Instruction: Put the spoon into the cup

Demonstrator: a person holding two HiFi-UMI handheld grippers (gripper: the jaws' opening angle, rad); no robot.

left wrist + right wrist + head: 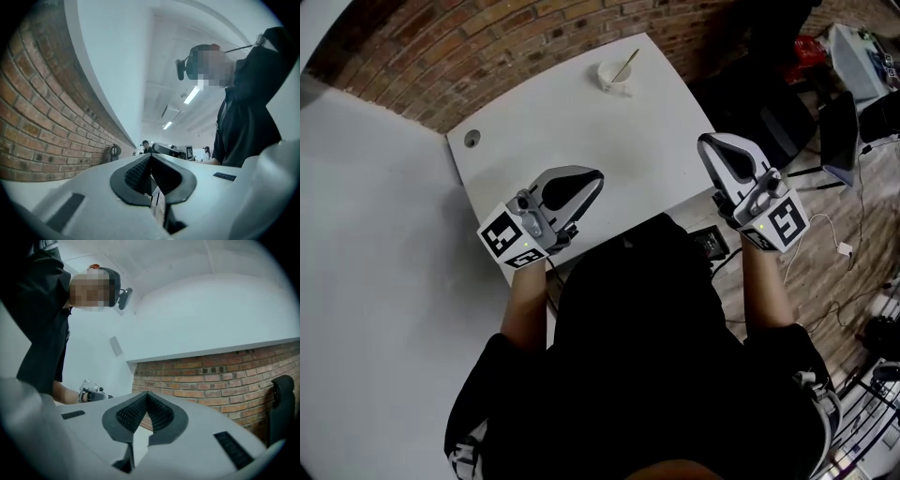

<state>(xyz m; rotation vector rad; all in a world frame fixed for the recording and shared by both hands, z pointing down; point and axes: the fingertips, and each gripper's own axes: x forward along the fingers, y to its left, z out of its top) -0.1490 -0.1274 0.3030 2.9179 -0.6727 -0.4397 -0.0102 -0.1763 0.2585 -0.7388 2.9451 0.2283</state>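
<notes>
We see the spoon (627, 64) in the cup (613, 79) (seemingly leaning on its rim) on the table (553, 127). The left gripper (596, 176) and right gripper (705, 142) are well apart from it, jaws clenched on nothing.

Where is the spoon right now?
In the head view, the spoon leans inside the white cup at the far end of the white table, toward its right corner, next to the brick wall.
</notes>
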